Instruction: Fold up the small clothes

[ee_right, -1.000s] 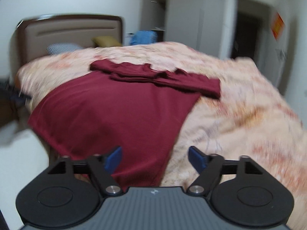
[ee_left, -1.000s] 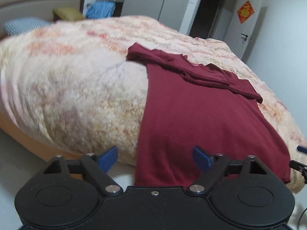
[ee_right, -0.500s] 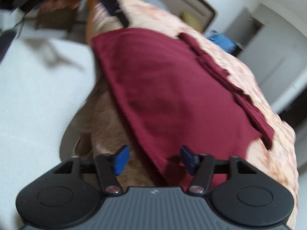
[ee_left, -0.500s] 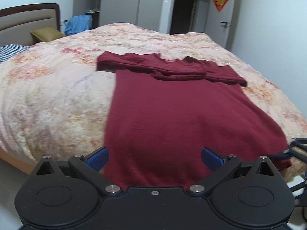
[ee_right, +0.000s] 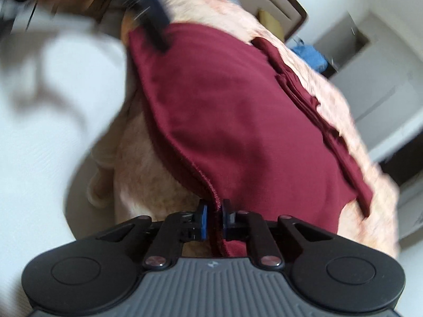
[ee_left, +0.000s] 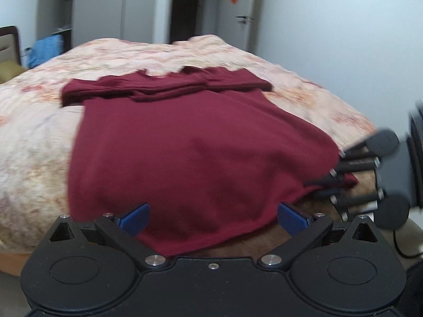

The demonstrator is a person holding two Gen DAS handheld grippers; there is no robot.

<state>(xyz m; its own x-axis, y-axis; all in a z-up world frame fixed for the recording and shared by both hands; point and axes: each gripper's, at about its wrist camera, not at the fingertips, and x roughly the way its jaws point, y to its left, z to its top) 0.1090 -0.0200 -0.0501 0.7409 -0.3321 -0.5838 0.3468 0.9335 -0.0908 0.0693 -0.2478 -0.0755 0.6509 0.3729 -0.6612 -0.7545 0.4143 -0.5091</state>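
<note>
A dark red shirt (ee_left: 198,145) lies flat on the bed, its sleeves (ee_left: 164,87) folded across the top and its hem hanging over the near edge. My left gripper (ee_left: 214,216) is open, its blue pads (ee_left: 134,218) straddling the hem's left part without touching it. My right gripper (ee_right: 214,216), rolled onto its side, is closing its jaws on the hem's right corner, and the stitched edge (ee_right: 211,185) sits pinched between the pads. The left wrist view shows the right gripper (ee_left: 327,185) at that corner. The shirt (ee_right: 238,105) fills the right wrist view.
A floral quilt (ee_left: 31,132) covers the bed, with its wooden frame (ee_left: 10,264) below at the left. A blue cloth (ee_left: 45,50), wardrobe and dark doorway (ee_left: 187,8) stand behind. Pale floor (ee_right: 39,158) lies beside the bed.
My right gripper rolled over, dropped to the hem's right corner and closed on it. My left gripper shifted right along the hem and stayed open.
</note>
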